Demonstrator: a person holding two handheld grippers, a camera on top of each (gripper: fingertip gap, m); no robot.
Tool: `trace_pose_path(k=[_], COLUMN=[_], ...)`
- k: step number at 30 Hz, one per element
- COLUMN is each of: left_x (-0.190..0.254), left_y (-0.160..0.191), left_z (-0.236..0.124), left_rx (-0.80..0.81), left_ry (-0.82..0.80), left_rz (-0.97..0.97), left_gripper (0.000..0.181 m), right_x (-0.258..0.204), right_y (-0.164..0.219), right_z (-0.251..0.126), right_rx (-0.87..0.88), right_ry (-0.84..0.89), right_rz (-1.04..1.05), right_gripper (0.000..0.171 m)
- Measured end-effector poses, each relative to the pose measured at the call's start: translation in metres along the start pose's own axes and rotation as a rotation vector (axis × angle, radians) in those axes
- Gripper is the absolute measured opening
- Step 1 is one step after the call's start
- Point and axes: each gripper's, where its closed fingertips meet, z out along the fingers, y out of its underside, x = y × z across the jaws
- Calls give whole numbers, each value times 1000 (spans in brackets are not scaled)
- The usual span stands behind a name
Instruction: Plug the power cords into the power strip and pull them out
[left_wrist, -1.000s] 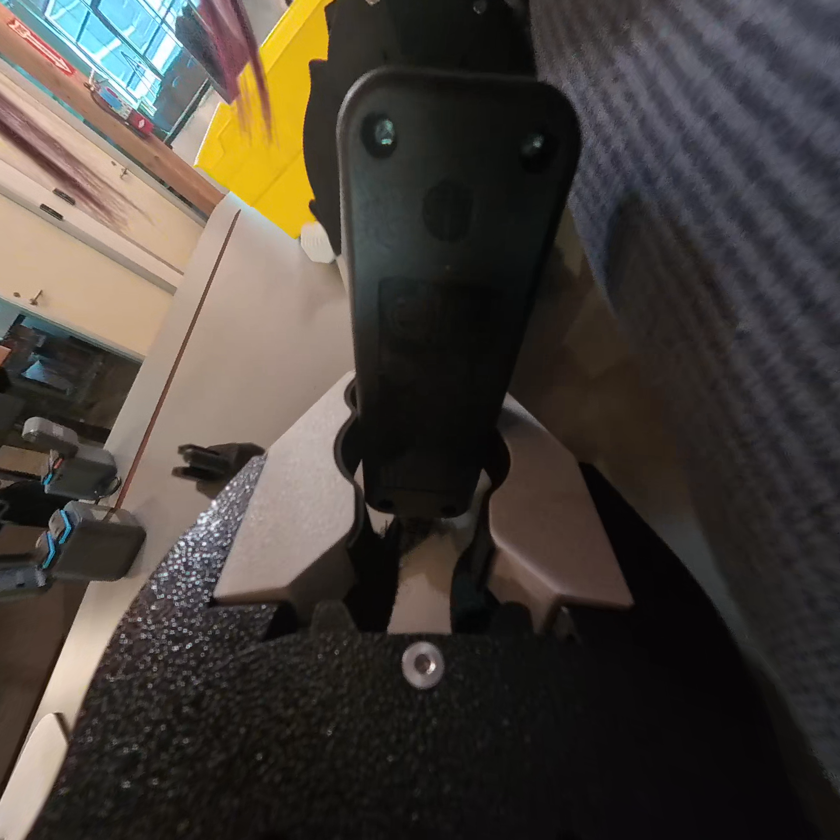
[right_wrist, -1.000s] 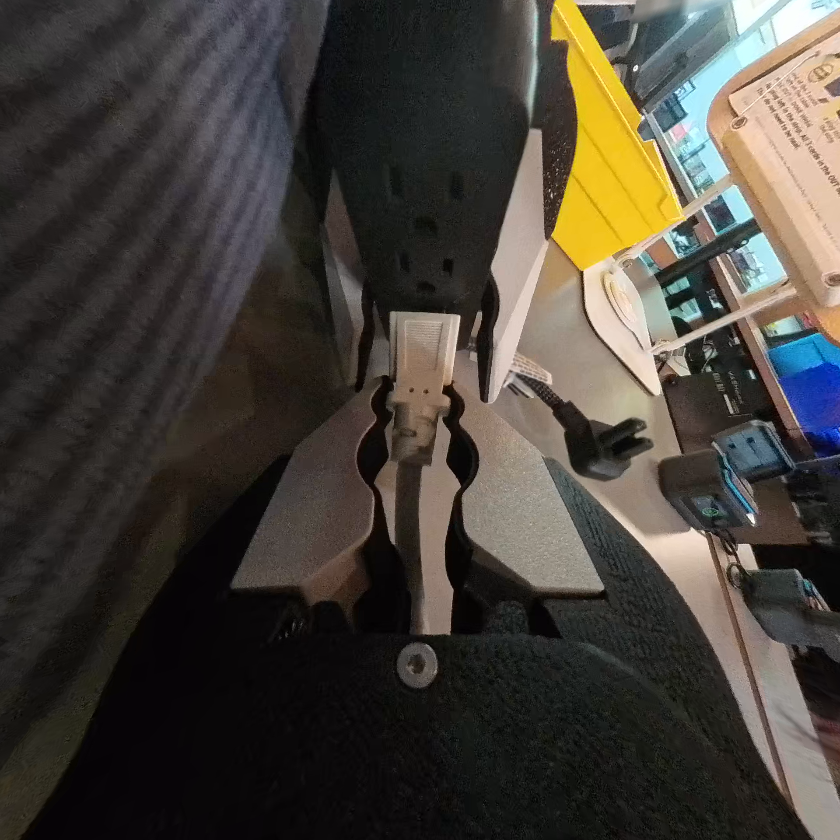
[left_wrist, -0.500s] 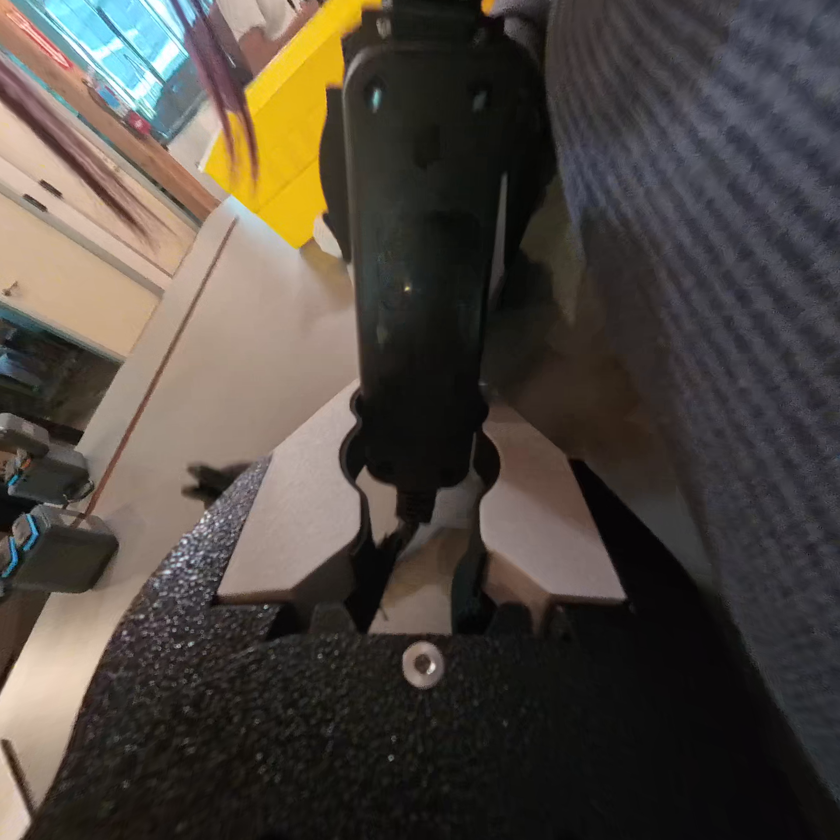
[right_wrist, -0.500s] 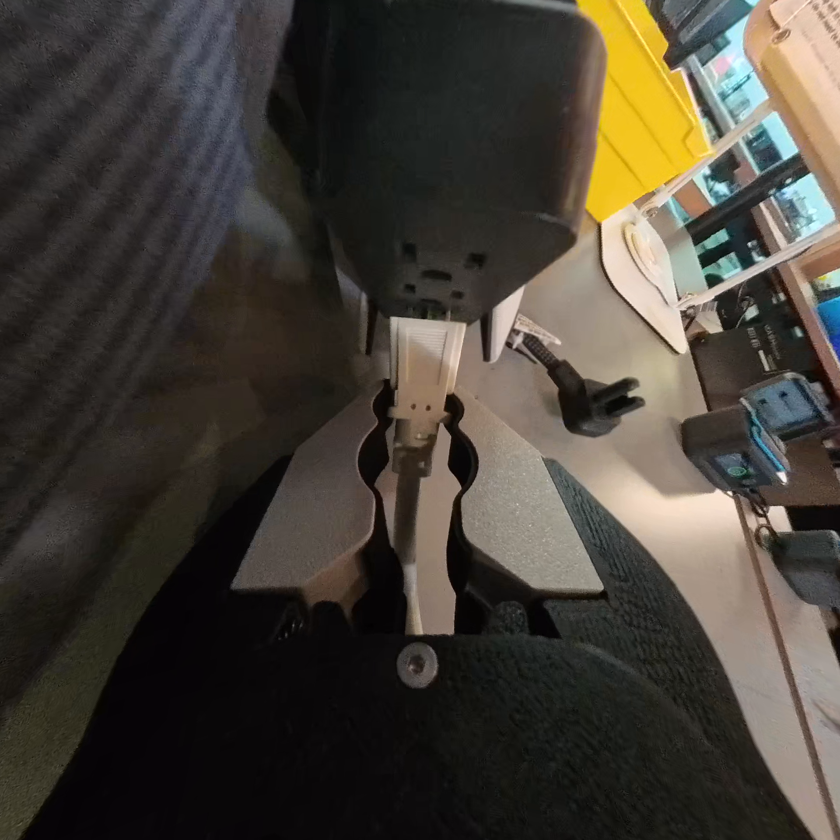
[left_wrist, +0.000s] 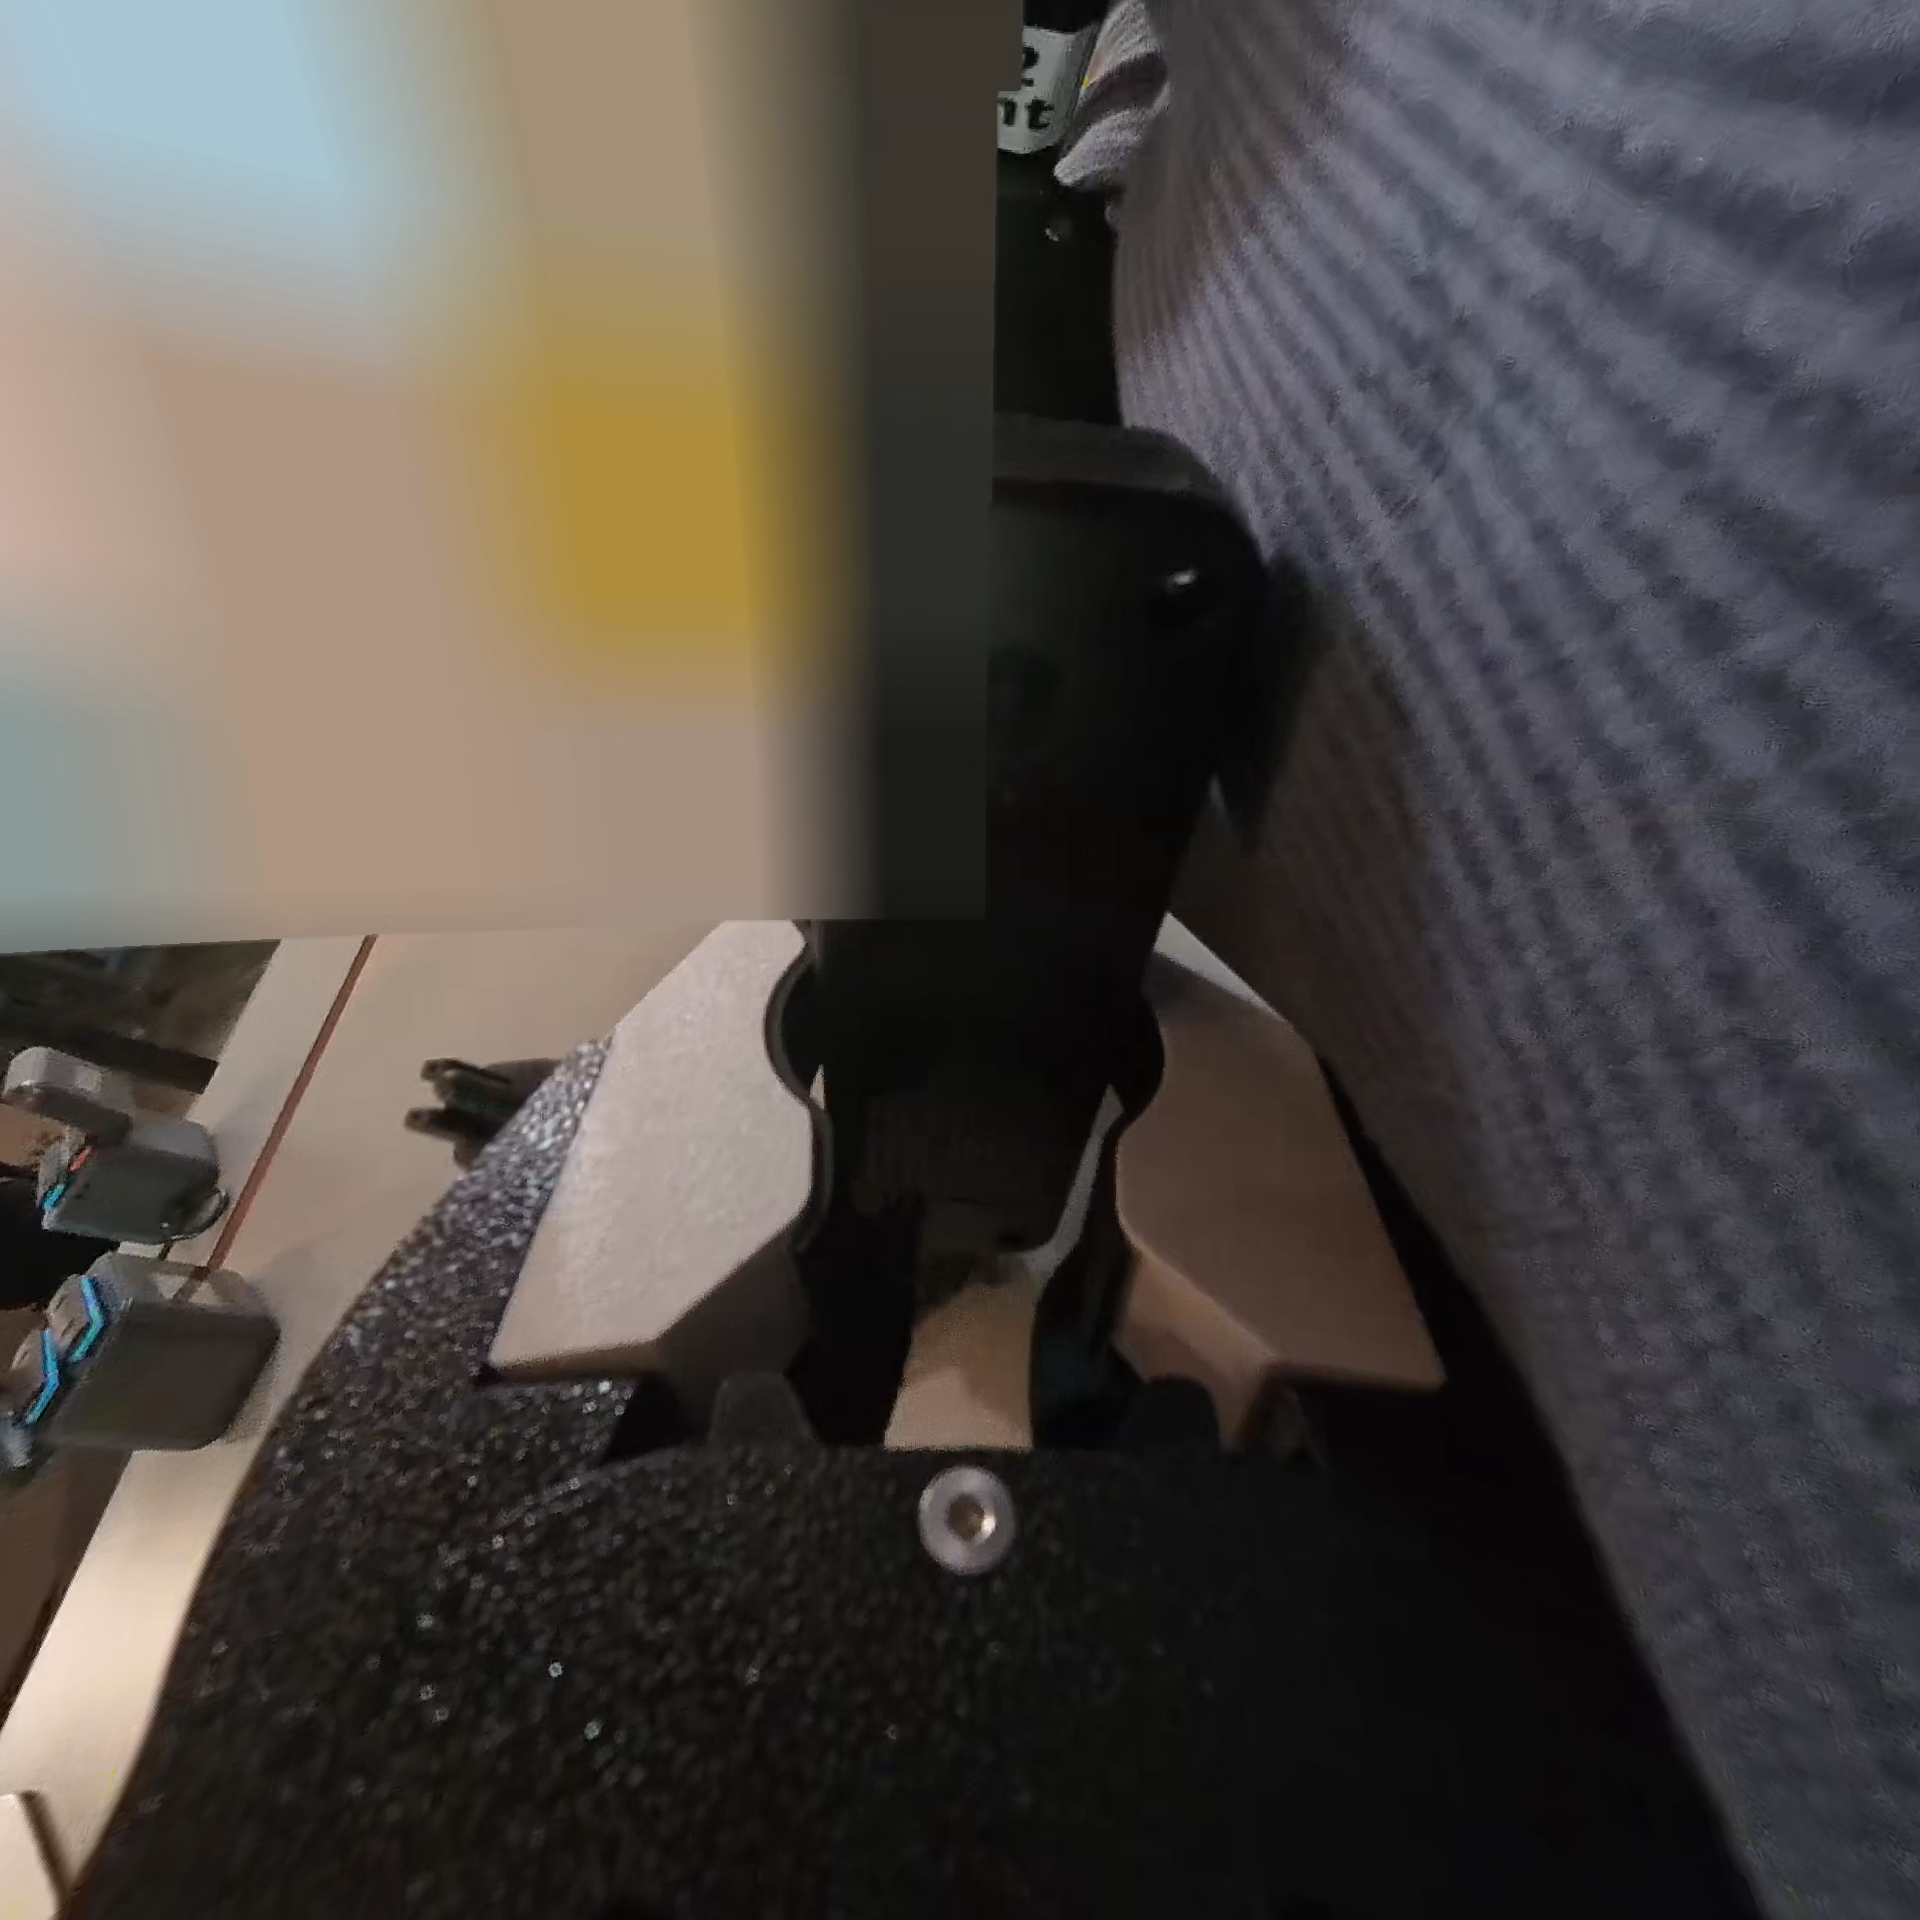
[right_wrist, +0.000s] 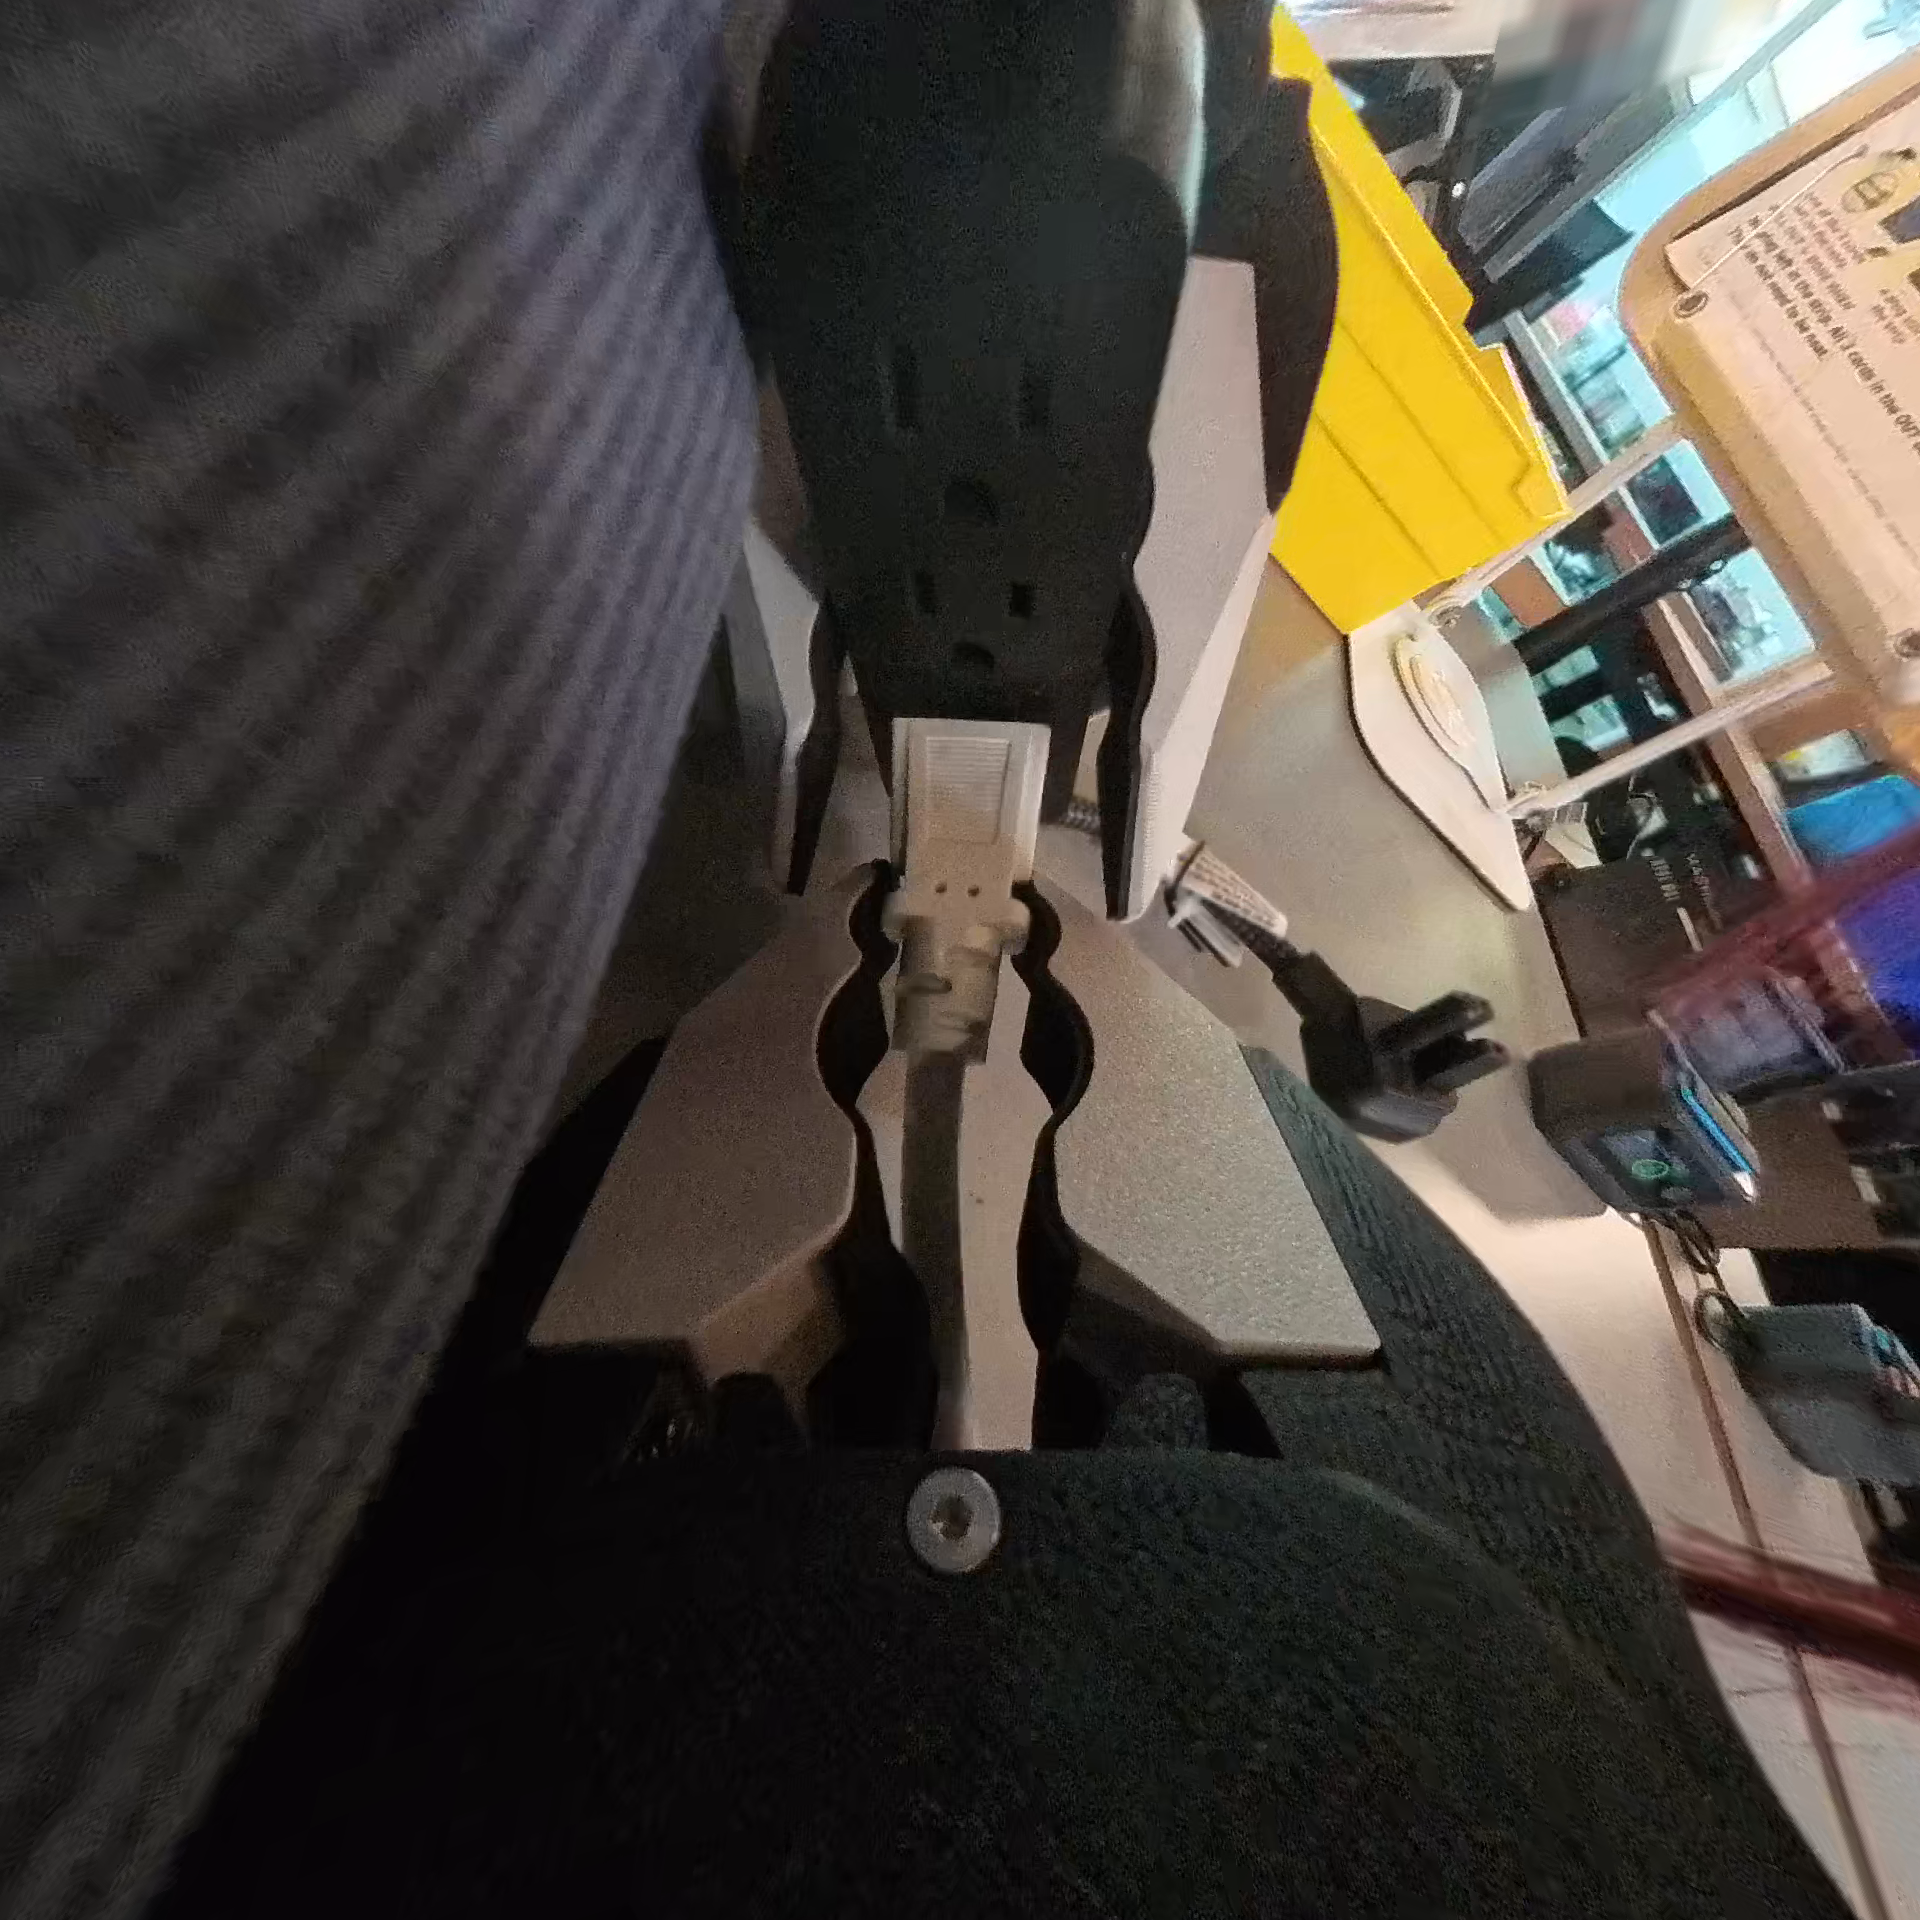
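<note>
Right gripper pinches the white plug at frame centre, seated in the black power strip above it. Left gripper clamps the strip's end. I'd pull straight back, no twisting, and brace the strip hard.

Upper-left of left wrist view masked by blur patch; left half of power strip lost behind it. Strip's near end sunk between left gripper fingers, contact in shadow. Black plug mostly behind gripper body. White plug prongs unseen, so seating in strip unclear. Ribbed blue-grey fabric cut off by frame, motion-blurred. Purple smear at right edge unidentifiable.
</note>
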Motion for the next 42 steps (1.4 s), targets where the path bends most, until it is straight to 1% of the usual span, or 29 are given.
trace_pose_path(k=[8,15,16,17,18,19,20,21,23,25,27,29,31,33,36,38,40,42], left_x=[-1,-2,-9,-28,-36,-39,-37,-36,-39,-39,-38,-41,-46,-55,-65,-67,-67,-65], left_y=[5,9,15,25,25,24,23,23,21,21,27,37,41,49,49,50,52,50], left_z=[3,3,-2,-12,-13,-11,-9,-8,-9,-9,-5,-2,-5,-7,-12,-12,-10,-8], left_rx=[-21,-34,-34,-34,-9,-2,-9,-12,3,8,-39,-99,-100,-135,-99,-93,-108,-104], left_ry=[-3,-7,-31,-88,-76,-83,-92,-104,-119,-125,-130,-153,-174,-210,-231,-222,-230,-220], left_rz=[-24,-27,-41,-109,-236,-243,-194,-165,-158,-141,-106,-68,-23,-14,-74,-100,-90,-78], left_gripper=[50,50,45,46,46,46,46,46,45,45,49,58,49,49,57,66,74,76], right_x=[0,-1,3,23,32,26,19,19,35,37,35,38,44,51,62,70,84,106], right_y=[2,3,15,29,31,26,27,30,32,36,41,44,47,47,56,56,48,29], right_z=[-14,-17,-25,-42,-51,-49,-44,-42,-47,-43,-35,-30,-27,-28,-29,-30,-36,-48], right_rx=[13,6,-22,-40,-3,8,-22,-49,-38,-58,-105,-129,-136,-137,-199,-209,-206,-169], right_ry=[34,54,62,160,177,147,140,161,215,226,232,242,263,295,365,403,452,487], right_rz=[19,26,33,116,202,180,95,61,127,126,38,7,0,-2,-39,-76,-103,-55], right_gripper=[21,21,20,20,20,20,20,21,21,21,21,21,21,21,21,22,22,22])
